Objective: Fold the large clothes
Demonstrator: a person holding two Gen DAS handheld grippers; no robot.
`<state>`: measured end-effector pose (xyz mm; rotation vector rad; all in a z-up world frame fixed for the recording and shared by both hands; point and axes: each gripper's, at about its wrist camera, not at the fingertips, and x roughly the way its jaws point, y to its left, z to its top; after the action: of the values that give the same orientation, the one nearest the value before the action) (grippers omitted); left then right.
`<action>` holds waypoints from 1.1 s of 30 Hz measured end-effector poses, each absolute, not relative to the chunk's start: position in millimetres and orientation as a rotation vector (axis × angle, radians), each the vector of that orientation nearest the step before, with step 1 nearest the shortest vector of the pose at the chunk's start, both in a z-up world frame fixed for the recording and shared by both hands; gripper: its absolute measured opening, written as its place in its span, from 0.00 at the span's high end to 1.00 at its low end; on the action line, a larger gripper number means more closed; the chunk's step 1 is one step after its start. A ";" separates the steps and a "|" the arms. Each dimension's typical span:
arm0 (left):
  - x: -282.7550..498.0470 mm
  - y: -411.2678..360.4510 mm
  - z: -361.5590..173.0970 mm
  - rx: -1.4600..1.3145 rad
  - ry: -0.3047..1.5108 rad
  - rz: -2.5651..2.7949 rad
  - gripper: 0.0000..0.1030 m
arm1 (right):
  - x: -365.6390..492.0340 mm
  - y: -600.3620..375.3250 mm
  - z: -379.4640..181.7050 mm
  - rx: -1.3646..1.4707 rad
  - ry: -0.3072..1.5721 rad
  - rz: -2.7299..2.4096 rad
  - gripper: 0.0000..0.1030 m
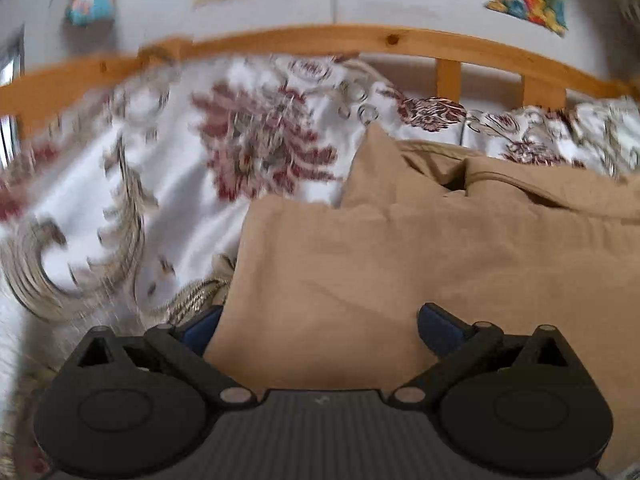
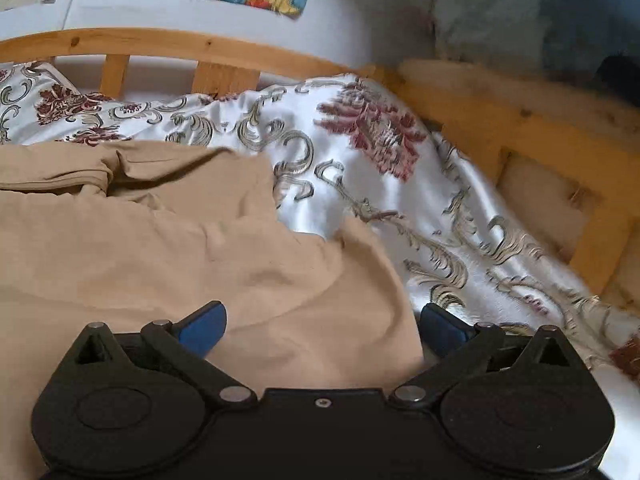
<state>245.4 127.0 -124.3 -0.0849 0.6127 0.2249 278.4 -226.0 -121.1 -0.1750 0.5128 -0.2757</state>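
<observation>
Left gripper (image 1: 320, 330) sits spread wide, w/ the near left corner of the tan garment (image 1: 400, 260) lying between its blue fingers (image 1: 440, 330); the left finger is partly tucked under the cloth edge. Nothing is pinched. Right gripper (image 2: 320, 330) is likewise spread wide, the garment's near right corner (image 2: 360, 320) between its fingers, the right finger out over the patterned bedspread (image 2: 400, 200). The garment lies rumpled on the bedspread ahead of both grippers, its far end bunched toward the wooden bed rail (image 2: 160, 42). Risk, as I judge it: closing here may catch just one layer or snag the slippery bedspread beneath, so the fold drags crooked. Hard to tell: the left view is motion-blurred, layers at each corner are unclear, and the garment's type and full outline are cut off.
</observation>
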 end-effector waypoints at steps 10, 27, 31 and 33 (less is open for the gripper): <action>240.8 116.7 -121.9 -0.029 0.600 0.267 0.00 | 276.7 -220.4 -114.3 -0.217 0.472 -0.305 0.01; 162.5 67.6 -72.0 -0.228 0.659 0.080 0.00 | 160.7 -181.1 -22.3 0.200 0.516 0.050 0.01; 138.9 70.4 -84.8 -0.355 0.706 -0.009 0.00 | 153.6 -173.9 -38.2 0.168 0.637 0.034 0.01; 137.0 73.0 -93.7 -0.402 0.762 -0.049 0.00 | 162.2 -181.2 -45.3 0.245 0.698 0.004 0.01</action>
<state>137.0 73.0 -93.7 -0.4022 0.7622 -0.0487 162.2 -181.2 -45.3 0.2453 0.6977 0.0042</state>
